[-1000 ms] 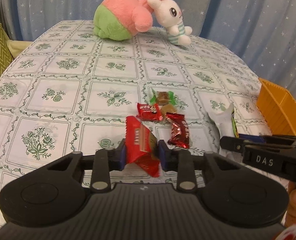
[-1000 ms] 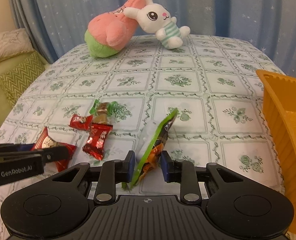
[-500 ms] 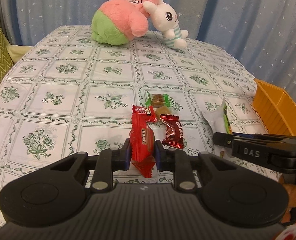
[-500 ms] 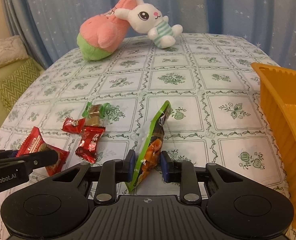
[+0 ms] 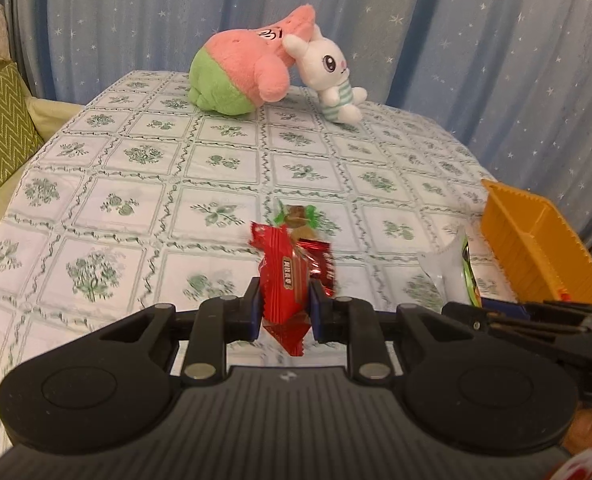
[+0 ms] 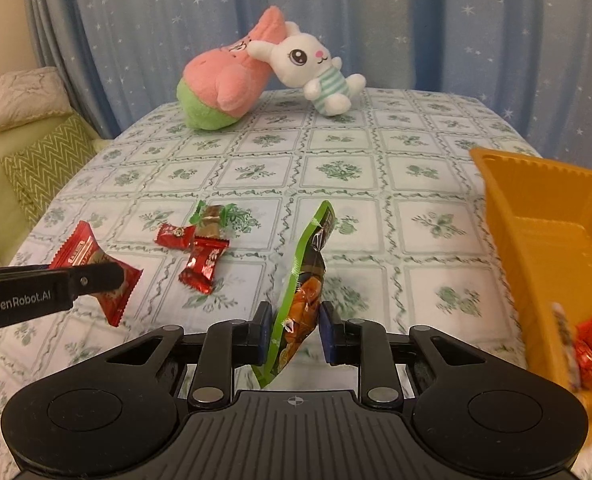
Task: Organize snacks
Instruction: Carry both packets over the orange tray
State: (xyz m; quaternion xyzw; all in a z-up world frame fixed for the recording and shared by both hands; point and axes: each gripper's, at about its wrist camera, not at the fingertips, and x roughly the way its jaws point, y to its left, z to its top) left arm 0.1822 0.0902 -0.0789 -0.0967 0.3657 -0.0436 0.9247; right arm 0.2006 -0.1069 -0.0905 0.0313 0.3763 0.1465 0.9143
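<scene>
From your left wrist camera, your left gripper (image 5: pixel 284 311) is clenched on a red snack packet (image 5: pixel 283 280), which stands upright between the blue pads with its crimped lower edge hanging below them, lifted off the floral tablecloth (image 5: pixel 136 184). Just beyond it, toward the plush toys, lie a green-ended candy (image 5: pixel 296 216) and a dark red wrapper (image 5: pixel 323 264), partly hidden behind the packet. The orange bin (image 5: pixel 535 252) sits to the right of the packet, and your right gripper (image 5: pixel 491 312) reaches in below it; the pale bag it carries is seen edge-on, so its print is hard to read here.

From your right wrist camera, that gripper (image 6: pixel 292 336) is grasping a green-edged snack bag (image 6: pixel 301 292) with orange pieces printed on its front, held on edge and tilted, clear of the cloth. This view looks into the orange bin (image 6: pixel 535 208), right of the bag, where red wrapped snacks (image 6: pixel 591 344) lie in the near corner. Left of the bag, three small candies show separately: a small red candy (image 6: pixel 174 236), the green-ended candy (image 6: pixel 211 216) and the dark red wrapper (image 6: pixel 204 262), touching one another. Further left, the left gripper's finger holds the red packet (image 6: pixel 96 256) above the cloth. A pink and green plush (image 6: pixel 224 84) and a white rabbit plush (image 6: pixel 311 68) lean together at the far edge.
</scene>
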